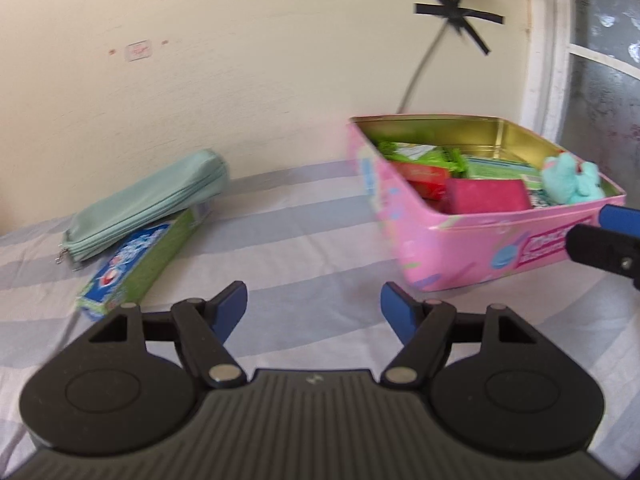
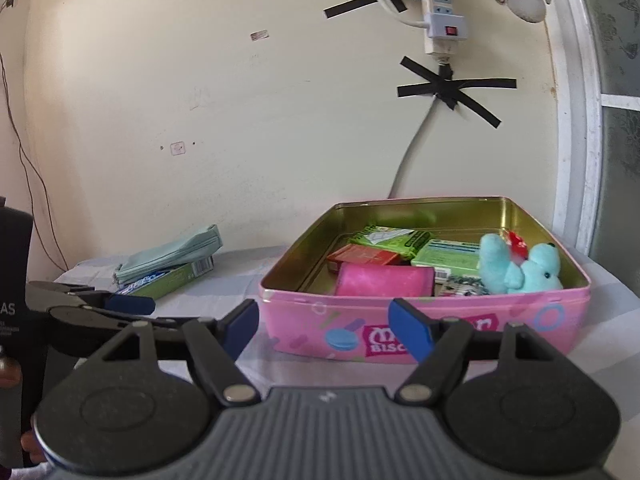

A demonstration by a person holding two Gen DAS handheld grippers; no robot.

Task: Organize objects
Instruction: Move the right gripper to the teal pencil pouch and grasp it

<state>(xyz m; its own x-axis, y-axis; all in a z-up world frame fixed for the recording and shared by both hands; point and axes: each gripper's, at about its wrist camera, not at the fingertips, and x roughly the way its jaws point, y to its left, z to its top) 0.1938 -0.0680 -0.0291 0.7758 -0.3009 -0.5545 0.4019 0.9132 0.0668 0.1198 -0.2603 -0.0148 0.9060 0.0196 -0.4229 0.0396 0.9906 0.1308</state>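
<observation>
Left gripper (image 1: 313, 307) empty between toothpaste box (image 1: 138, 262) and tin (image 1: 460, 248).

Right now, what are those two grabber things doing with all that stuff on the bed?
A person is tidying with a gripper in each hand. Both the left gripper and right gripper have open jaws and hold nothing. The pink tin already holds small boxes and a blue plush toy. The mint pencil pouch lies on top of the toothpaste box, both outside the tin.
</observation>
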